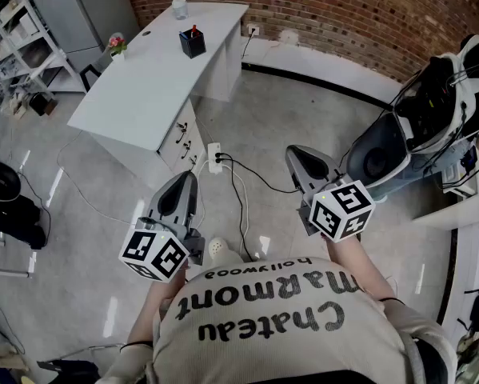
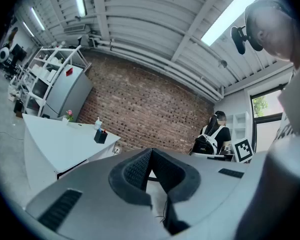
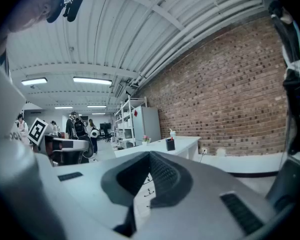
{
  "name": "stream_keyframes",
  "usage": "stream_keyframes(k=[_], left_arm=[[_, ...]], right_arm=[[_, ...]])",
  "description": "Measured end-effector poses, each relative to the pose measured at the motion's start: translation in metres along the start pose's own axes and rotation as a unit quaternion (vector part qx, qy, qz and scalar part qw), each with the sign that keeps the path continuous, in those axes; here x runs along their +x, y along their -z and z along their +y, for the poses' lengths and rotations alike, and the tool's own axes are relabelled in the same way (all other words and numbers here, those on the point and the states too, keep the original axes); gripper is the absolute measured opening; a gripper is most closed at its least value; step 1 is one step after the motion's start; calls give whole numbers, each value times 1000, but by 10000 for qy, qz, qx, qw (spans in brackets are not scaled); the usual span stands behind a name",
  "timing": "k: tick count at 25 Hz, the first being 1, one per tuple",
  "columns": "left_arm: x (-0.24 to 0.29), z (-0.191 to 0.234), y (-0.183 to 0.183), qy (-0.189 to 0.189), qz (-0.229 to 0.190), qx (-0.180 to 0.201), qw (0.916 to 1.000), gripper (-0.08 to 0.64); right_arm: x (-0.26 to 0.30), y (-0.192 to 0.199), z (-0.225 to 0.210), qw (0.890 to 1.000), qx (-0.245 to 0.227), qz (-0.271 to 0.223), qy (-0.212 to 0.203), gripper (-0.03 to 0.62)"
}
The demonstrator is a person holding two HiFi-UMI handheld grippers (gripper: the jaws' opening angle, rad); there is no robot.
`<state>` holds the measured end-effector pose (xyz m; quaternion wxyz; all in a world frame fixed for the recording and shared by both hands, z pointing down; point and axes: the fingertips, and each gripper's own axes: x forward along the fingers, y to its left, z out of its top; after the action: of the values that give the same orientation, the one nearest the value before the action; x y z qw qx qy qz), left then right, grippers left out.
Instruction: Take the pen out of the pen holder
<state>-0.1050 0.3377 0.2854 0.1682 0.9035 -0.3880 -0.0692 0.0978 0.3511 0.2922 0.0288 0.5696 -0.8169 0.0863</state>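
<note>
The left gripper [image 1: 183,179] is held with its jaws brought together on nothing. The pen holder [image 1: 192,43], with the pen [image 1: 194,30] standing in it, is seen well apart at its 12 o'clock, toward the far end of the white desk [image 1: 135,94]. The right gripper [image 1: 299,154] is likewise closed and empty, with the holder at its 11 o'clock. Open floor [image 1: 303,110], crossed by cables [image 1: 241,184], is left between the grippers and the desk's near edge.

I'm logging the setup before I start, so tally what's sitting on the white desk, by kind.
pen holder: 1
red pen: 1
bottle: 1
potted flower: 1
Total: 4
</note>
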Motion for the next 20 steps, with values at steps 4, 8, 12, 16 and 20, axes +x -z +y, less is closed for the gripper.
stream_keyframes(k=[4,8,12,16,20], left_arm=[[9,22,1,45,45,-154,9999,0],[26,55,-16,123,92,-258,9995,2],[44,89,-42,243,129,-187,9994,1],[53,129,-72,259,47,-27,9997,0],[58,163,-102,287,-140,88,9995,0]], right_arm=[[18,7,-2,9997,25,190,132,3],[49,1,-2,9989,318,281,215,3],[90,-16,2,9981,526,134,295,3],[135,-22,8,9964,714,120,433,3],[174,-33,24,9974,643,57,321,3]])
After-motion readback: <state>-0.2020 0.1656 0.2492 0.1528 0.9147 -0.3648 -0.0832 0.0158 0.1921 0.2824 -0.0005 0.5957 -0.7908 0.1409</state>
